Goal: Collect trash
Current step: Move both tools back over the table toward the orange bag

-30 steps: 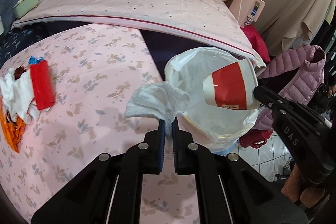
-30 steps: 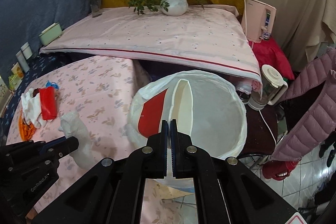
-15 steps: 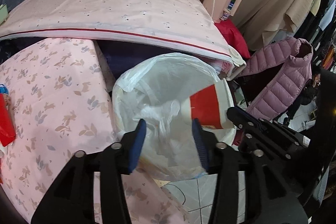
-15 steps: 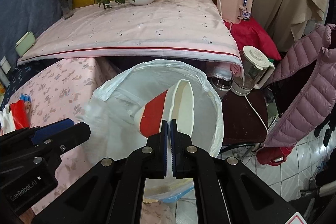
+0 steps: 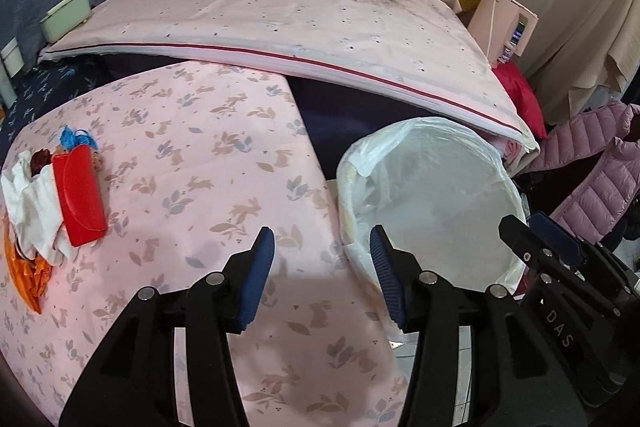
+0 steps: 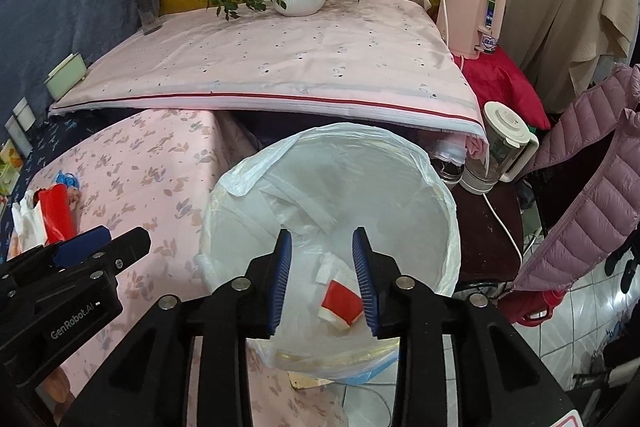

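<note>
**A:** Left wrist view: what has changed?

**B:** The left hand-held gripper (image 5: 322, 267), at lower centre, was clamped on a crumpled tissue a second ago. Now its jaws stand about half open with nothing between them, over the edge of the pink surface (image 5: 192, 163). The lined trash bin (image 5: 432, 195) sits at centre right. More litter, a red packet (image 5: 80, 199) among white scraps, waits at far left.

**B:** Right wrist view: the right hand-held gripper (image 6: 323, 277) has just been opening; its jaws hang partly open and empty above the bin (image 6: 448, 203). The red-and-white paper cup (image 6: 340, 305) it pinched now lies at the bottom, beside white tissue (image 6: 330, 265).

**A:** Meaning?

**B:** Both pieces look binned; the far-left pile likely comes next.
</note>
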`<action>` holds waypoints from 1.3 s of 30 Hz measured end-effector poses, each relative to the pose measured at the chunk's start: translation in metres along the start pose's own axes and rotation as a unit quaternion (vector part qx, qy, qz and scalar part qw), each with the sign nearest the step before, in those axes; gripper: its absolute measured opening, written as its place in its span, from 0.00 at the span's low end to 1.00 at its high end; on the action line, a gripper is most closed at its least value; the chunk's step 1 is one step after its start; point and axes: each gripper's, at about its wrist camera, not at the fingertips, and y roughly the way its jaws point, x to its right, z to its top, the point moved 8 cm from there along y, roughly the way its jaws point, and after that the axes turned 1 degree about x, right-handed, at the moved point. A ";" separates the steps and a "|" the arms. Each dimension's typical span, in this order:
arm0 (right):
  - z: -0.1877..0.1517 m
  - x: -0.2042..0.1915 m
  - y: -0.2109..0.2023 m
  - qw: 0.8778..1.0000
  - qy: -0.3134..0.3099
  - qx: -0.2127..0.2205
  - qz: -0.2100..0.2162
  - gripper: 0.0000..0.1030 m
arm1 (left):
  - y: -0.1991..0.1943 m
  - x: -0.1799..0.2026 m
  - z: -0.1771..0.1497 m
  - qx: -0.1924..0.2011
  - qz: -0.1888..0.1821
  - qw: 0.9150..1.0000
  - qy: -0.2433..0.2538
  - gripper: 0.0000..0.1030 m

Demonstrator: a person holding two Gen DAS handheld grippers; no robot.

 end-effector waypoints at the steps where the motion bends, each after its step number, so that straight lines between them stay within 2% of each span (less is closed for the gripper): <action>1: 0.000 -0.005 -0.002 1.000 -0.004 0.001 0.000 0.40 | -0.003 -0.005 0.000 0.002 0.006 1.000 -0.005 0.46; 5: -0.003 -0.025 -0.011 1.000 -0.016 0.002 0.011 0.41 | -0.013 -0.029 -0.005 0.006 0.025 0.999 -0.022 0.46; 8: -0.004 -0.042 -0.019 0.999 -0.027 0.005 0.018 0.47 | -0.021 -0.046 -0.009 0.010 0.038 0.999 -0.035 0.47; 12: -0.008 -0.069 -0.027 0.999 -0.044 0.006 0.028 0.48 | -0.032 -0.072 -0.015 0.017 0.053 0.997 -0.053 0.54; 18: -0.013 -0.108 -0.037 0.997 -0.070 0.008 0.044 0.54 | -0.045 -0.108 -0.023 0.022 0.080 0.994 -0.075 0.54; 29: -0.020 -0.161 -0.047 0.993 -0.100 0.007 0.063 0.55 | -0.066 -0.164 -0.040 0.029 0.107 0.987 -0.118 0.54; 32: -0.024 -0.173 -0.048 0.992 -0.109 0.005 0.068 0.55 | -0.069 -0.180 -0.046 0.028 0.113 0.984 -0.133 0.57; 34: -0.026 -0.182 -0.049 0.991 -0.115 0.004 0.070 0.56 | -0.072 -0.190 -0.049 0.029 0.119 0.982 -0.143 0.68; 35: -0.028 -0.186 -0.049 0.991 -0.117 0.004 0.071 0.58 | -0.074 -0.198 -0.052 0.032 0.125 0.980 -0.150 0.70; 39: -0.034 -0.204 -0.049 0.989 -0.126 0.002 0.079 0.61 | -0.076 -0.226 -0.065 0.028 0.136 0.974 -0.178 0.72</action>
